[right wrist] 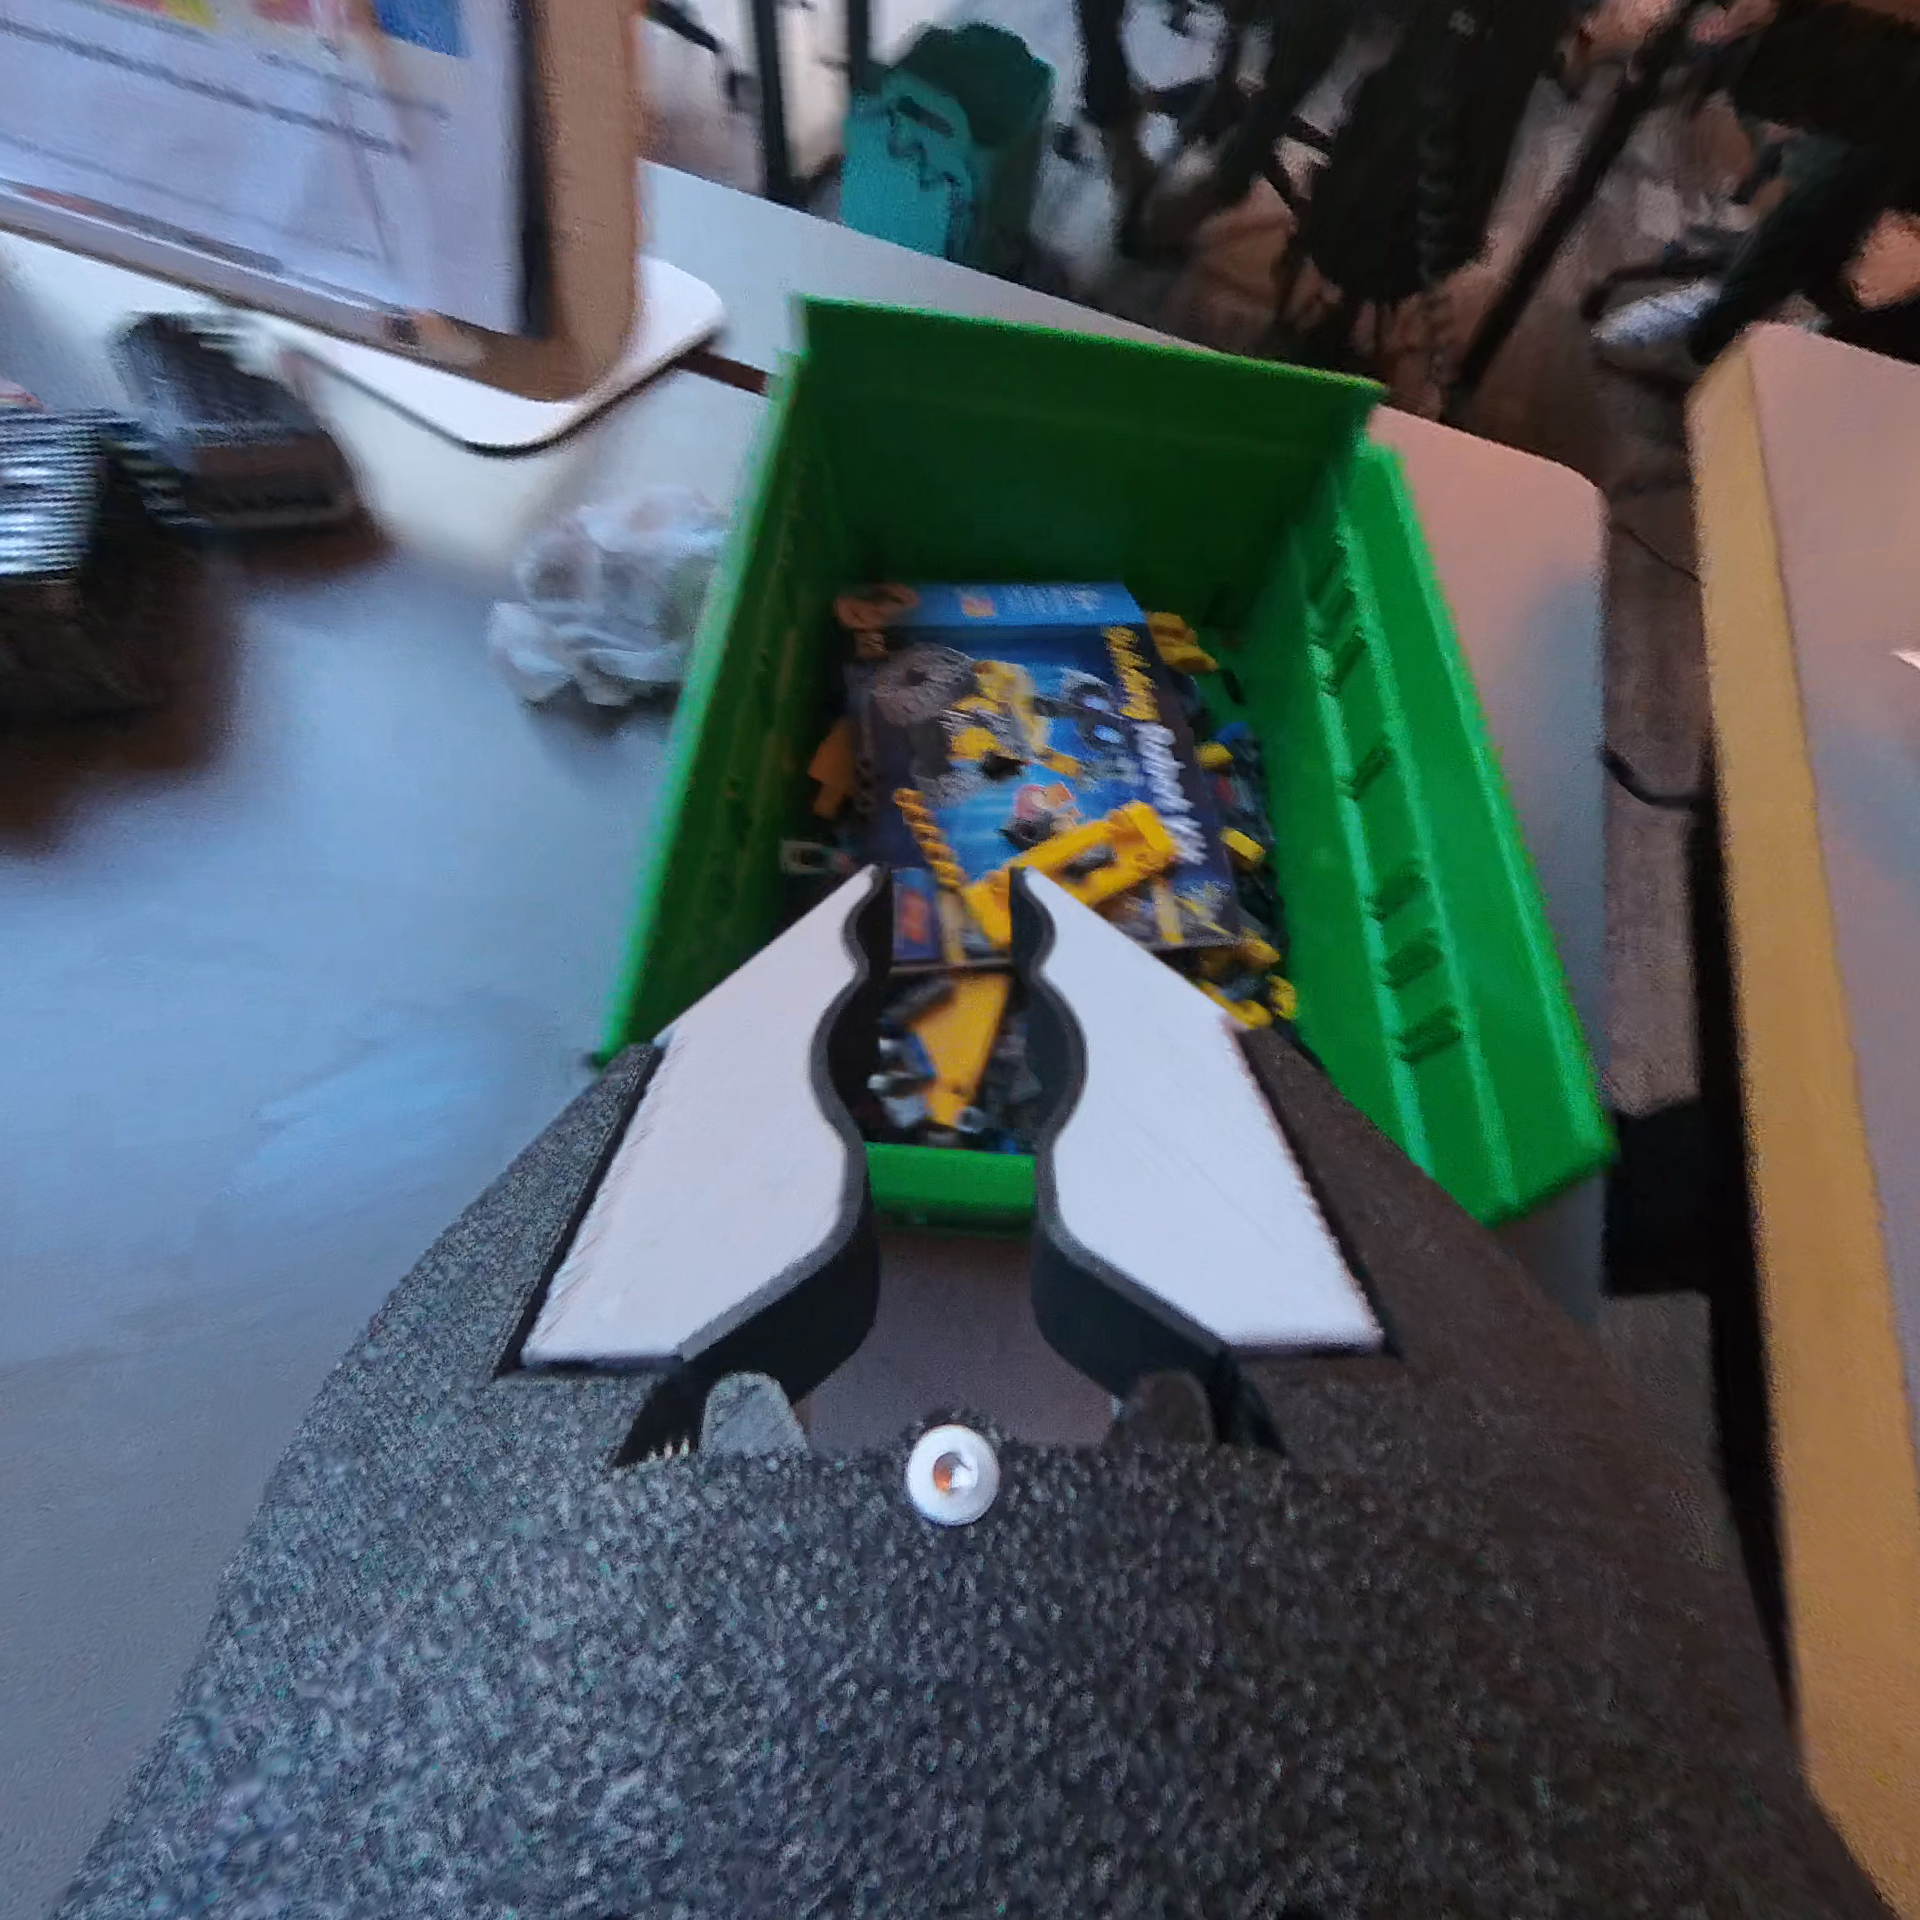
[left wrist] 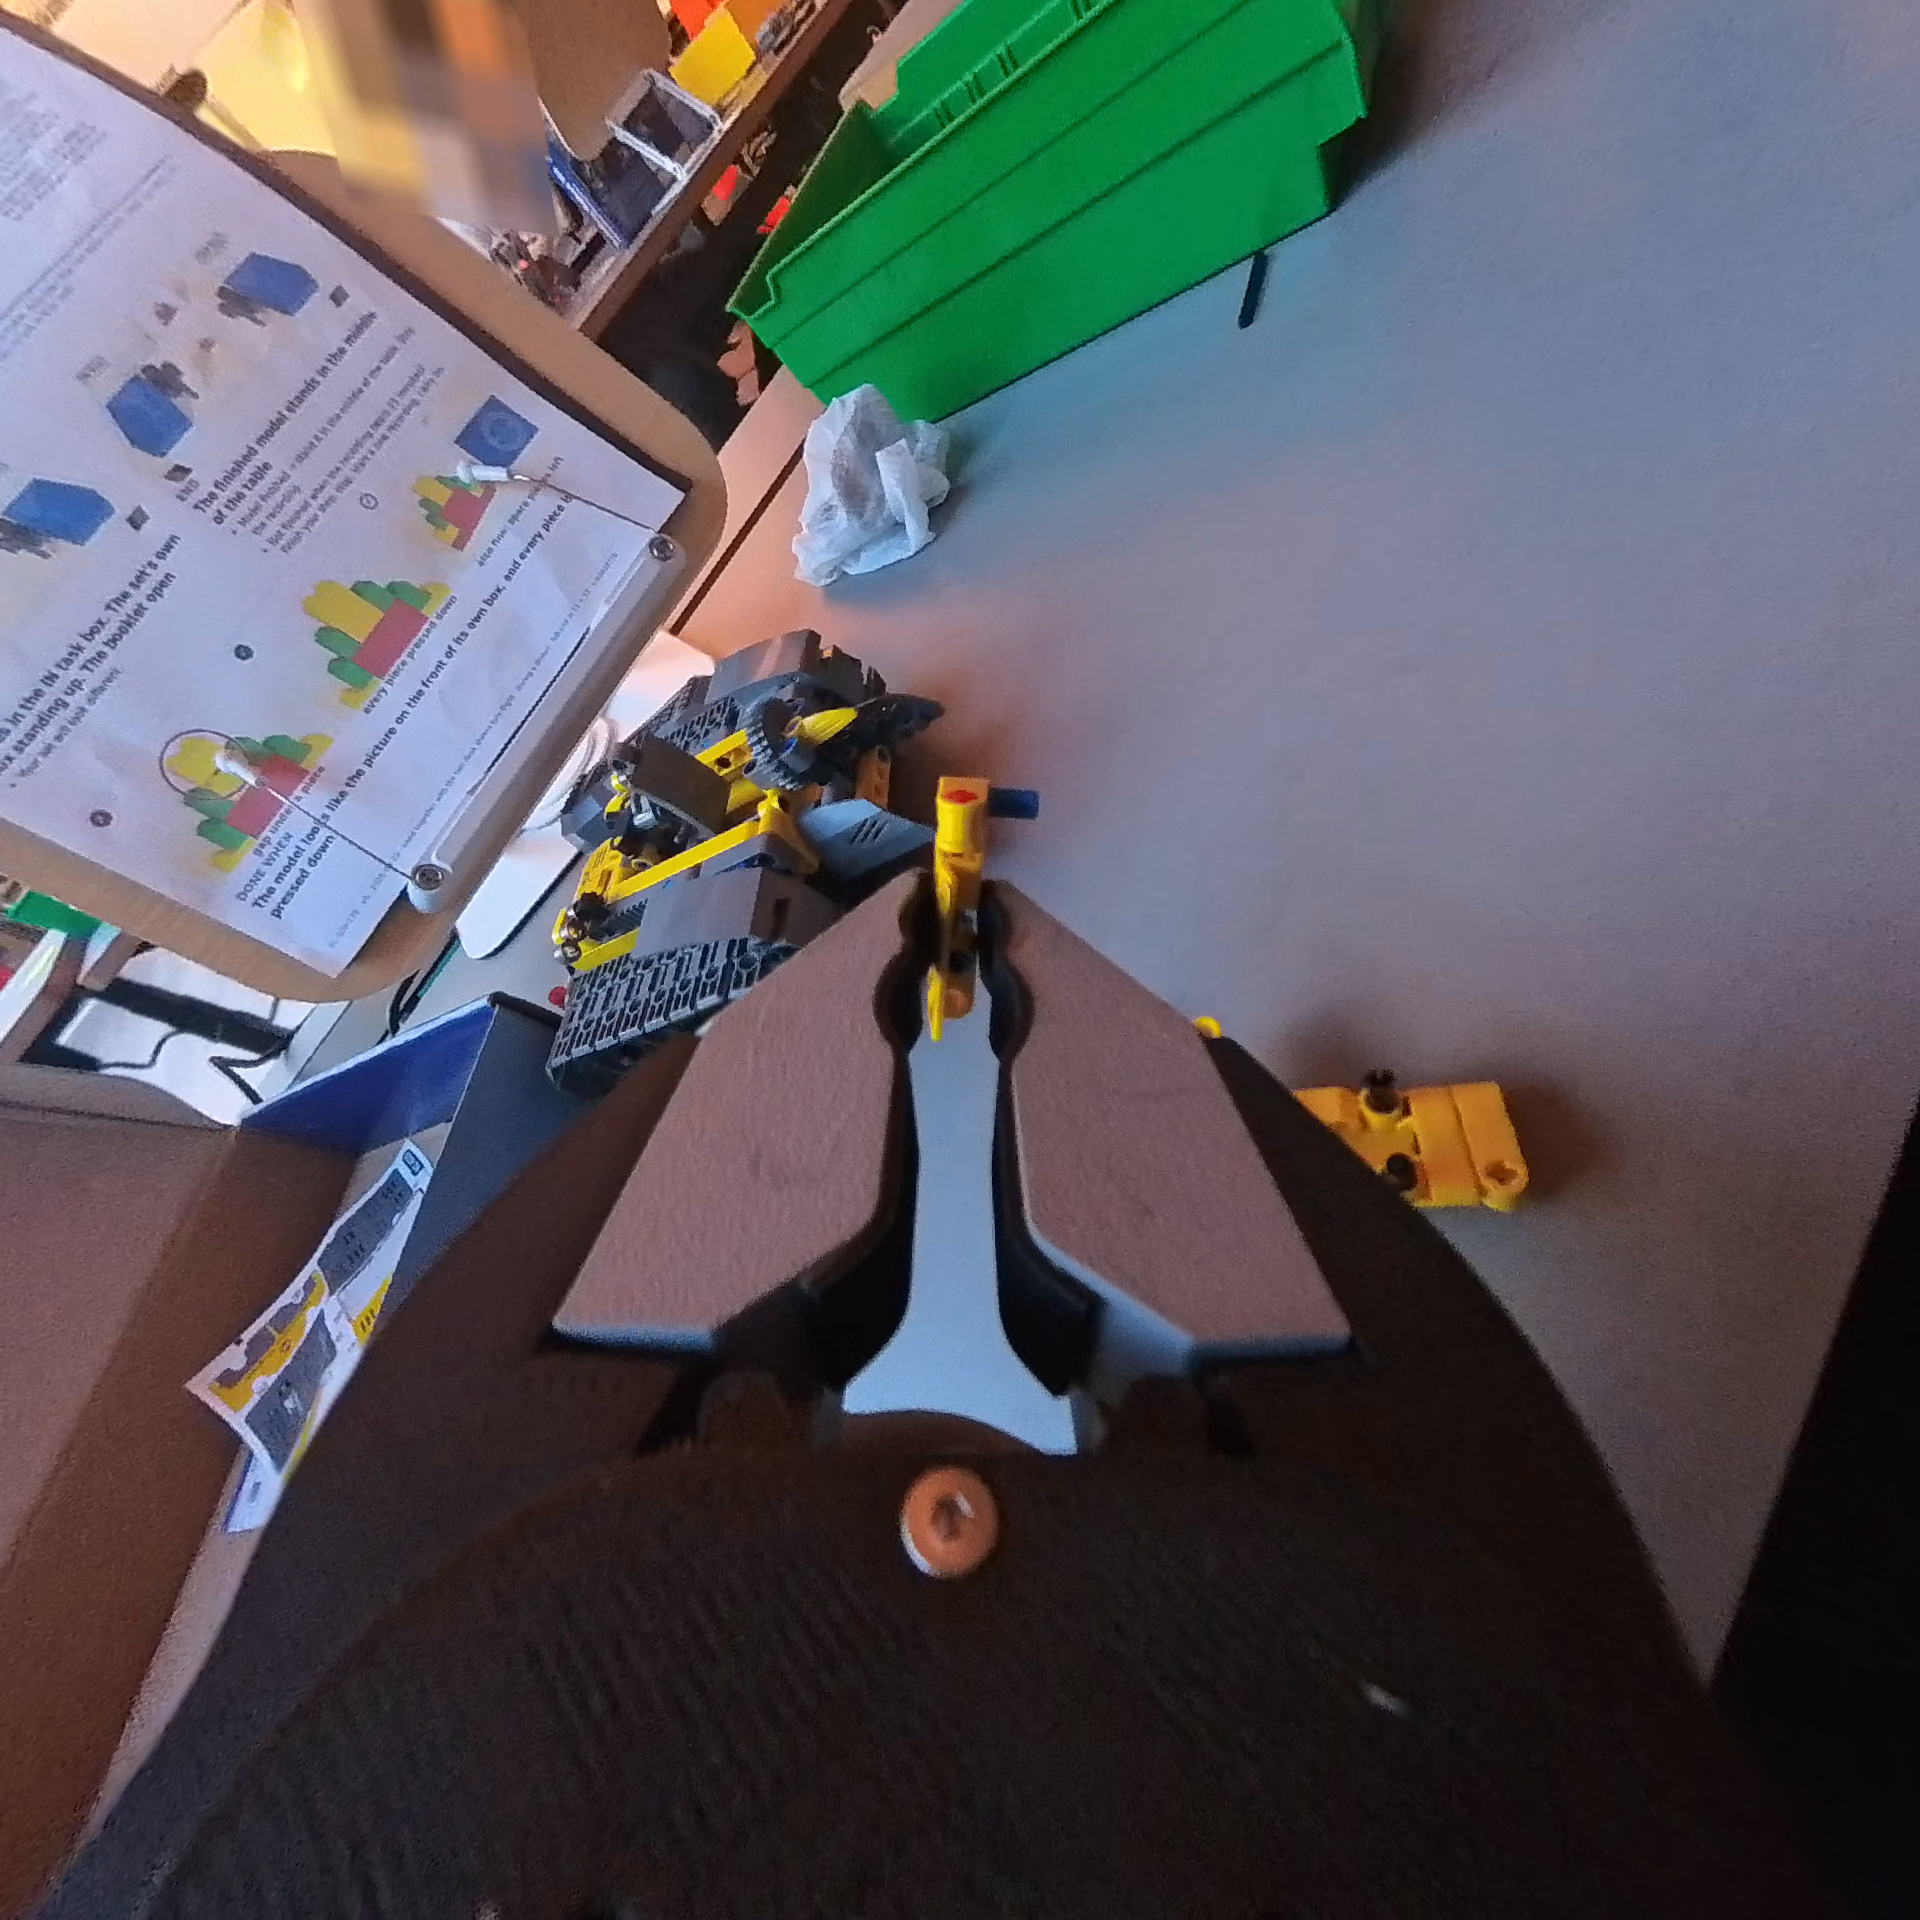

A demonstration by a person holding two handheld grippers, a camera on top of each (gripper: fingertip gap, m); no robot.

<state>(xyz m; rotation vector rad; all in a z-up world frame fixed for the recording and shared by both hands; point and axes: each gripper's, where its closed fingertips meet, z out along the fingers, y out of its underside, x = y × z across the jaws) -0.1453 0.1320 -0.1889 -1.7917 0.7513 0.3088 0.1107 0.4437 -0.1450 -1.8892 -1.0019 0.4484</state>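
My left gripper (left wrist: pixel 956 896) is shut on a small yellow brick piece (left wrist: pixel 958 831) with a red dot and a blue pin, held just above the grey table. It sits right beside a yellow and grey tracked brick vehicle (left wrist: pixel 717 831). Another yellow brick piece (left wrist: pixel 1423 1143) lies on the table to the gripper's right. My right gripper (right wrist: pixel 948 883) is open and empty, its jaws apart, hovering over the near end of a green bin (right wrist: pixel 1403 831). The bin holds several loose yellow and dark bricks and a blue printed box (right wrist: pixel 1039 748).
A wooden board with an instruction sheet (left wrist: pixel 312 520) stands at the left. A crumpled clear bag (left wrist: pixel 873 499) lies by the stacked green bins (left wrist: pixel 1039 208). A cardboard box (left wrist: pixel 125 1299) and a booklet (left wrist: pixel 312 1330) are at the near left. The bag (right wrist: pixel 613 613) also shows in the right wrist view.
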